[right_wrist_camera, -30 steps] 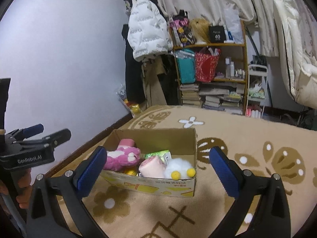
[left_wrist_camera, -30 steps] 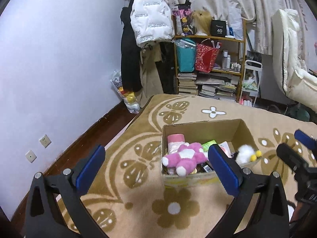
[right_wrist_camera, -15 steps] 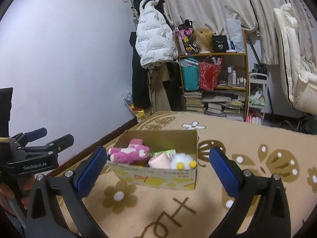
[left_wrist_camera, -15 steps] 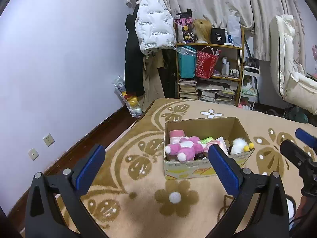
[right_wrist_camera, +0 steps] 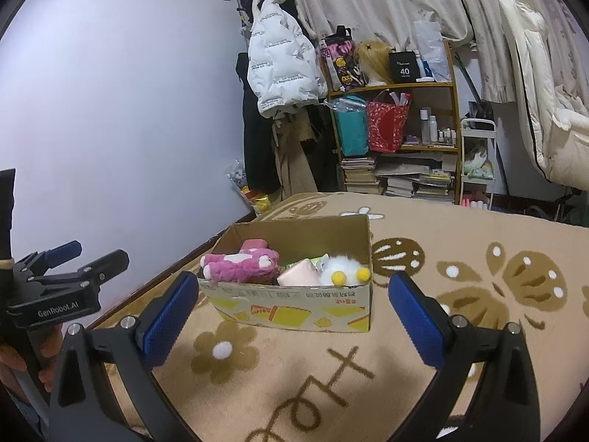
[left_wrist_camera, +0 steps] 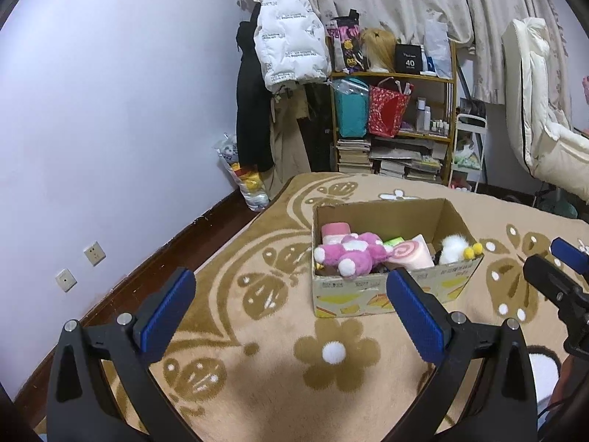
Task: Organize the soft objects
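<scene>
An open cardboard box stands on the patterned rug, packed with soft things. A pink plush toy lies across its left side, beside a pink swirl-roll cushion and a white fluffy toy with yellow pompoms. My left gripper hangs open above the rug, short of the box, nothing between its blue pads. My right gripper is open too, the box between and beyond its fingers. Each gripper shows at the edge of the other's view.
A lilac wall and dark wooden floor strip run along the left. At the back stand a wooden shelf with bags and books, hanging coats and a white chair. A bag of toys leans in the corner.
Both grippers have pulled back and risen from the box, which now sits farther off and smaller in both views. Both stay open.
</scene>
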Motion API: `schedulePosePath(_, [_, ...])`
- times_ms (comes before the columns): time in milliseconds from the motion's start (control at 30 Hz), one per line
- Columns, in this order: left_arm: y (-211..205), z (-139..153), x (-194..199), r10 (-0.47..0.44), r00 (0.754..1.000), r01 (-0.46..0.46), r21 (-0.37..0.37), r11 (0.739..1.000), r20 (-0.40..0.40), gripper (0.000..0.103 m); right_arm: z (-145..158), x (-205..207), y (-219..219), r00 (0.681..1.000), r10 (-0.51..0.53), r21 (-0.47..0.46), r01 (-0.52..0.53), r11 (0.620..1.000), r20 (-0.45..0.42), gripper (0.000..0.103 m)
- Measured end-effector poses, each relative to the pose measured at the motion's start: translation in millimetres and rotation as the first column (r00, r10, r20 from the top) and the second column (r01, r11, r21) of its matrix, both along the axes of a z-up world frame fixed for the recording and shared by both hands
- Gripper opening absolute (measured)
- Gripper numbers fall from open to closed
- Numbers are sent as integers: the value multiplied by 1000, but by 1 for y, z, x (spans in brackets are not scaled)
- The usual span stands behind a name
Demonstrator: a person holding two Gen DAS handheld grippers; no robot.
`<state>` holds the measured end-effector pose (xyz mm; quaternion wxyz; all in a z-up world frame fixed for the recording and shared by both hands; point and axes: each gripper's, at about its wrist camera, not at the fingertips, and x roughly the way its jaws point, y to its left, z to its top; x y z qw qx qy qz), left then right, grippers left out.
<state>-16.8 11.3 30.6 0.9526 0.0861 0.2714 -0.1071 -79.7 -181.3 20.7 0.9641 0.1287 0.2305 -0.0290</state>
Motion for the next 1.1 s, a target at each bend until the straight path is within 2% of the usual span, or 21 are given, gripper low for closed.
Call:
schedulePosePath(233, [-8, -11, 1, -28, 999, 29, 34, 999, -15, 102, -6, 0, -4, 1000, -10, 19, 10, 1000, -1, 103])
schedulePosePath(467, [-11, -8, 2, -32, 999, 32, 15, 999, 5, 102, -9, -1, -3, 1000, -8, 14, 8, 1000, -2, 103])
schedulePosePath(1100, [-11, -14, 8, -32, 999, 32, 39, 999, 5, 102, -12, 1, -2, 1000, -8, 8, 8, 1000, -23, 103])
